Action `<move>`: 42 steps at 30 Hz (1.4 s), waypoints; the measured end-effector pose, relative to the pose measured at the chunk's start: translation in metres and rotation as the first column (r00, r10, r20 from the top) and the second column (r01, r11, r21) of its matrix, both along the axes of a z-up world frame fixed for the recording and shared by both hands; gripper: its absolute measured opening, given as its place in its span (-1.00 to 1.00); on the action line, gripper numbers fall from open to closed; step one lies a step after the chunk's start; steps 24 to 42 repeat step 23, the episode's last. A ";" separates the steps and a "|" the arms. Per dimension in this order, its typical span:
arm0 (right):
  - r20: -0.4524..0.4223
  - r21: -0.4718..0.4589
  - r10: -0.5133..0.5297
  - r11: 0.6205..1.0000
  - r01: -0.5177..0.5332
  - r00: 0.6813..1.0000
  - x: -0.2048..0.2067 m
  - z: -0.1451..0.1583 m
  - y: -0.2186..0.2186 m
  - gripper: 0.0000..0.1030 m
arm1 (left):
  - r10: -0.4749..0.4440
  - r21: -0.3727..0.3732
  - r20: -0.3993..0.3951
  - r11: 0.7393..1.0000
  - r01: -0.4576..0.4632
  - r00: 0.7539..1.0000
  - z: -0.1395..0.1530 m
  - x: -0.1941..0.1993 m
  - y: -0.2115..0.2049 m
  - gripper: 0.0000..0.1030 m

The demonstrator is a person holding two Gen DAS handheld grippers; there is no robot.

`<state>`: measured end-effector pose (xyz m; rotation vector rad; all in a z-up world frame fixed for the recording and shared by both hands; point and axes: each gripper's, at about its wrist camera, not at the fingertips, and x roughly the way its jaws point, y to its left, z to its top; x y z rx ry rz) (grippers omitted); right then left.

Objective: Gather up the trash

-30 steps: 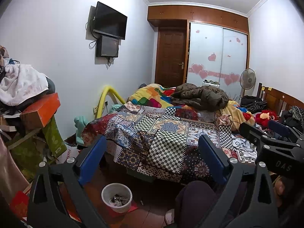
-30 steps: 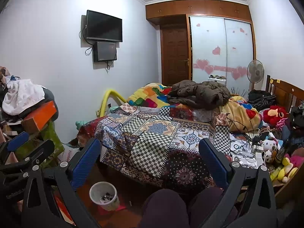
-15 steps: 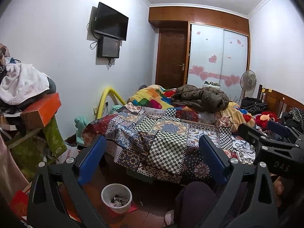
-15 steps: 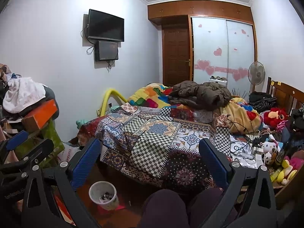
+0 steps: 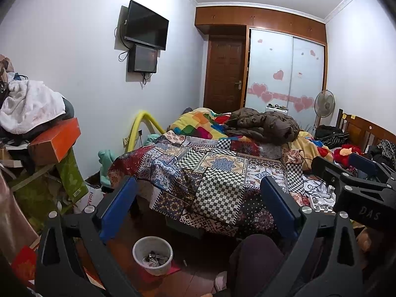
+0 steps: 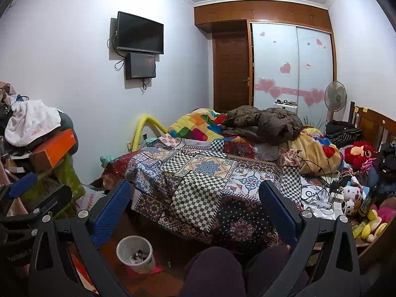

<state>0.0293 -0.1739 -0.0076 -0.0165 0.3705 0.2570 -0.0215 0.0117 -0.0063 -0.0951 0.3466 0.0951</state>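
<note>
Each hand-held gripper, left [image 5: 198, 205] and right [image 6: 195, 205], gapes wide, holding nothing.

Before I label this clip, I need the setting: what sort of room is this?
A cluttered bedroom, most likely: a bed under a patchwork quilt, a sliding-door wardrobe and a wall-mounted TV.

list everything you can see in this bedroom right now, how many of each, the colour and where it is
bin: 1, white, on the floor by the bed, scraps inside
bed cover: 1, patchwork, over the bed
jacket: 1, brown, heaped on the bed
television: 1, black, on the left wall
fan: 1, pale, by the wardrobe
box: 1, orange, on the left pile
left claw: 1, blue pads, open, empty
right claw: 1, blue pads, open, empty
</note>
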 end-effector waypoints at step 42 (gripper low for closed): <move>-0.005 -0.004 0.006 1.000 -0.006 1.000 0.000 -0.001 0.001 0.99 | -0.008 -0.035 -0.005 0.999 0.008 1.000 -0.007 -0.005 0.004 0.96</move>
